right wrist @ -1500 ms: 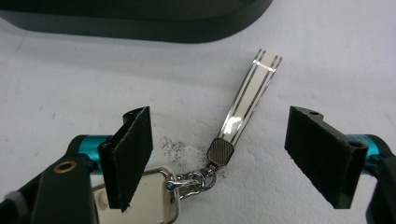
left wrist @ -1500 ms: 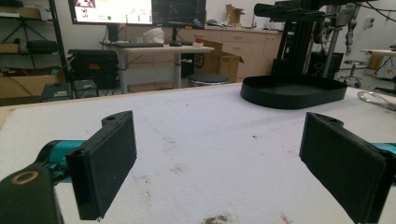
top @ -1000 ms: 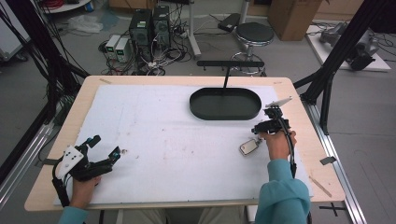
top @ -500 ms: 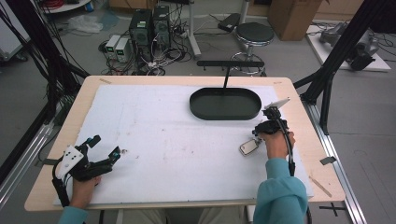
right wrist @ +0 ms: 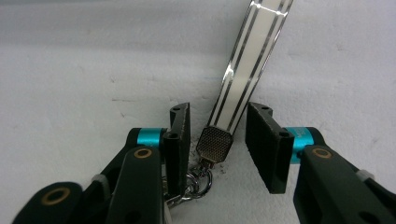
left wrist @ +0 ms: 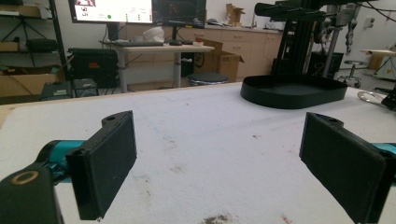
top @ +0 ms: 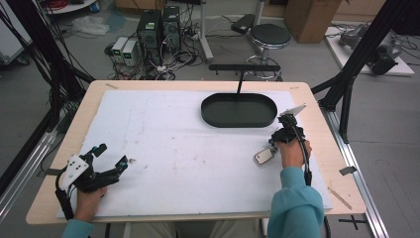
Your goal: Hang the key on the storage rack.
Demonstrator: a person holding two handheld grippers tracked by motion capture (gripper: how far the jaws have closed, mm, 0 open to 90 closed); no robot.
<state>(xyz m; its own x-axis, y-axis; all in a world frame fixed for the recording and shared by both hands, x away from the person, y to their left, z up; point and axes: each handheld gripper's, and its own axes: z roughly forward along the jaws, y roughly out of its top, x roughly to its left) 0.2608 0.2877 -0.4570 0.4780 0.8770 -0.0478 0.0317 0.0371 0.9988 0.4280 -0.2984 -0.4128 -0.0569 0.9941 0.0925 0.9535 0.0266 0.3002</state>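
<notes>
A keychain lies on the white mat: a silver tag [top: 262, 156] with a white-and-silver striped strip [right wrist: 247, 60], a meshed metal end and a ring chain. My right gripper [top: 271, 146] points down at it. Its jaws have just been closing, and the metal end [right wrist: 215, 144] sits between them with a gap showing on each side, so the pads do not press on it. My left gripper [top: 113, 154] rests at the mat's near left corner, its jaws wide open [left wrist: 217, 163] and nothing between them.
A black oval tray [top: 208, 116] stands at the back of the mat, right of centre, and is also seen ahead of the left gripper [left wrist: 289, 100]. A black T-shaped stand [top: 242, 69] rises behind it. The table edge runs close to the right hand.
</notes>
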